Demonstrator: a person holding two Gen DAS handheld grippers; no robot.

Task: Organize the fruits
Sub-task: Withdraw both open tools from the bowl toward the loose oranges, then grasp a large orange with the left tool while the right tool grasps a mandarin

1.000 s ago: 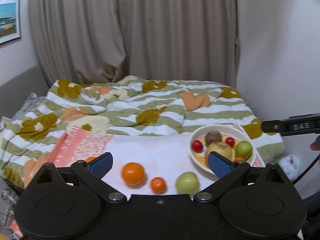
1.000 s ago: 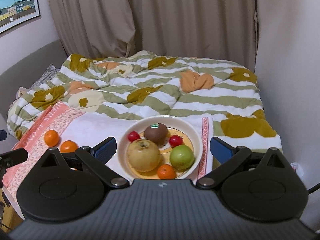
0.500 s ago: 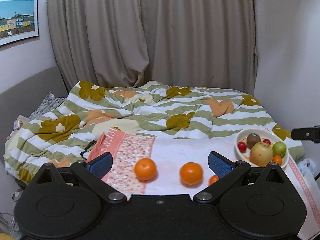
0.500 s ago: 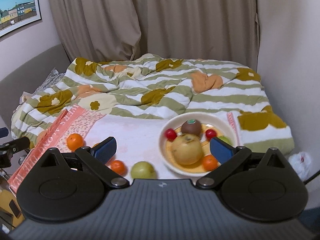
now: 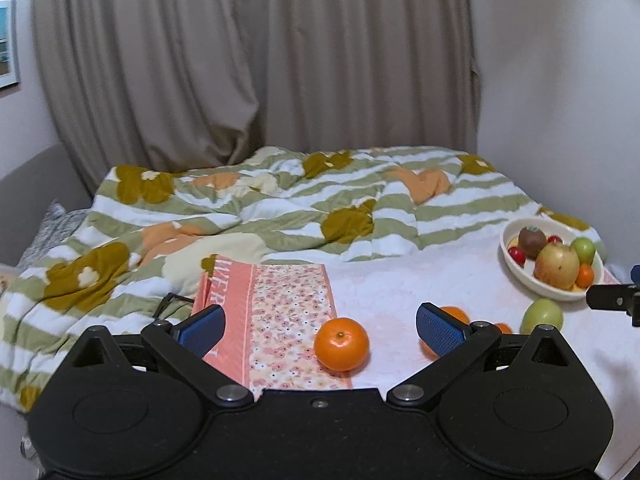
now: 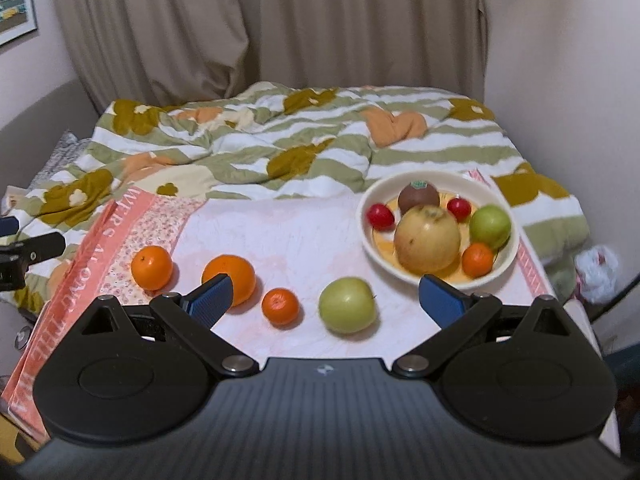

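A cream bowl point(image 6: 506, 266) at the right holds a yellow apple point(image 6: 427, 239), a kiwi point(image 6: 418, 197), a green apple point(image 6: 490, 225), a small orange and two red fruits. On the white cloth lie a loose green apple point(image 6: 347, 305), a small mandarin point(image 6: 280, 306) and two oranges point(image 6: 230, 272) point(image 6: 152, 267). My right gripper point(image 6: 325, 301) is open and empty above the mandarin and green apple. My left gripper point(image 5: 319, 327) is open and empty, with the leftmost orange point(image 5: 341, 343) between its fingers' line. The bowl point(image 5: 516, 270) also shows at the right of the left wrist view.
The cloth point(image 6: 288, 236) with a pink floral border point(image 5: 280, 312) covers a low table in front of a bed with a green-striped flowered quilt point(image 6: 280, 140). Beige curtains point(image 6: 260, 20) hang behind. A wall runs along the right. A white bag point(image 6: 596, 268) lies right of the table.
The left gripper has swung left, so the leftmost orange now sits between its fingers. The right gripper has shifted left from the bowl to over the loose fruits. Both stayed open.
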